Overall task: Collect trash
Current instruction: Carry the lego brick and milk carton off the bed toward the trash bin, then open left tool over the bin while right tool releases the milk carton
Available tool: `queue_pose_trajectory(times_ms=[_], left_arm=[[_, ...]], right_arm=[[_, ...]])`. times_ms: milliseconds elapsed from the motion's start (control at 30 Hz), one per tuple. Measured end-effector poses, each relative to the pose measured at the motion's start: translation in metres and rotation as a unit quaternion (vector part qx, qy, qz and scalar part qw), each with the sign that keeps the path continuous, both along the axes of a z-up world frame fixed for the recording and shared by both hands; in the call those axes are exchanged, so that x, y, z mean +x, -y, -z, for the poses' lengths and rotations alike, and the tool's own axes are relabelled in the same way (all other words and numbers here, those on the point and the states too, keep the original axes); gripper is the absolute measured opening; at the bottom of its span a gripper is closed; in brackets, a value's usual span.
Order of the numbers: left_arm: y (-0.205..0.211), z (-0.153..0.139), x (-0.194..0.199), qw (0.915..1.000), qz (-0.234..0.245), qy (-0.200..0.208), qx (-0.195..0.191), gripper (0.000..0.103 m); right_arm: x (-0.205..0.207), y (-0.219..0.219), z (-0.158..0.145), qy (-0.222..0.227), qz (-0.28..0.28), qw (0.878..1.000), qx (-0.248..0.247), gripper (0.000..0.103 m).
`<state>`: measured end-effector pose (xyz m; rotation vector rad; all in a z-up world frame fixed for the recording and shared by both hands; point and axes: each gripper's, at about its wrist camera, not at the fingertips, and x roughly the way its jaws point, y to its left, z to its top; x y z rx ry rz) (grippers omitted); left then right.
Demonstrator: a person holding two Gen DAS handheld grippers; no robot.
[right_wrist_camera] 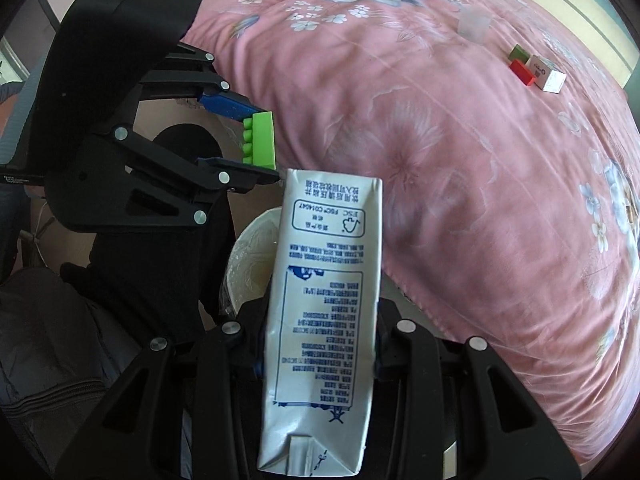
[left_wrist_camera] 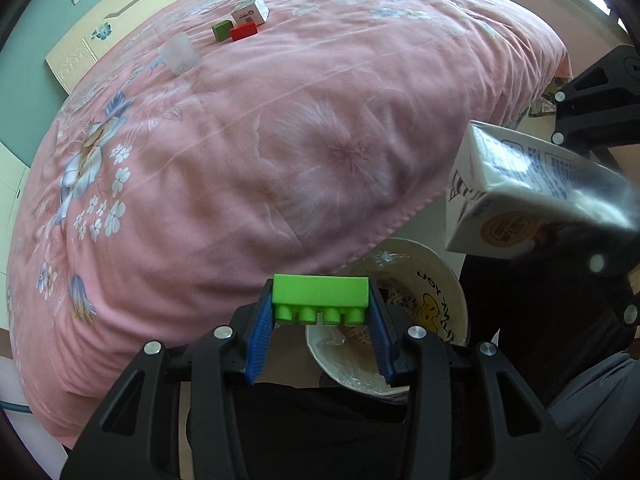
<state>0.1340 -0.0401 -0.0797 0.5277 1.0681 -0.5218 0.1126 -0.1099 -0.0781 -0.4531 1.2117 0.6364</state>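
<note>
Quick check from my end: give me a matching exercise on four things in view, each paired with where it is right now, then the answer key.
Things:
1. bright green brick
2. milk carton
3. red block
4. plastic cup

Places:
A. on the bedspread, alone, apart from the blocks
B. clamped in the right gripper
C. on the bedspread, beside the dark green block and the small box
D. clamped in the left gripper, above the white bin

Pairs: 1-D, 2-B, 3-C, 4-A
</note>
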Motion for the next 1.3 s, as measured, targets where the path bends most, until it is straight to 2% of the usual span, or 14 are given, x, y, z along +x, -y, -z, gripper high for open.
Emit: queue_pose_trajectory(times_ms=[233, 567, 900, 1300], left_arm=[[0.001, 0.031, -0.019, 0.9994, 0.017, -0.028, 0.008, 0.045], [0.001, 0.089, -0.027, 0.9957, 0.012, -0.090, 0.020, 0.045], [0.003, 0.157, -0.014, 0.9861, -0.013, -0.163, 0.028, 0.045], [0.001, 0.202, 0.003, 0.9774, -0.037, -0.205, 0.038, 0.045]], right_arm=[[-0.011, -0.005, 0.022, -0.023, -0.018, 1.000, -0.003, 0.037], [-0.004, -0.016, 0.076, -0.076, -0.027, 0.997, -0.004, 0.037], [0.022, -0.019, 0.147, -0.140, -0.009, 0.990, -0.004, 0.037], [0.047, -0.010, 0.191, -0.176, 0.007, 0.984, -0.007, 0.037]])
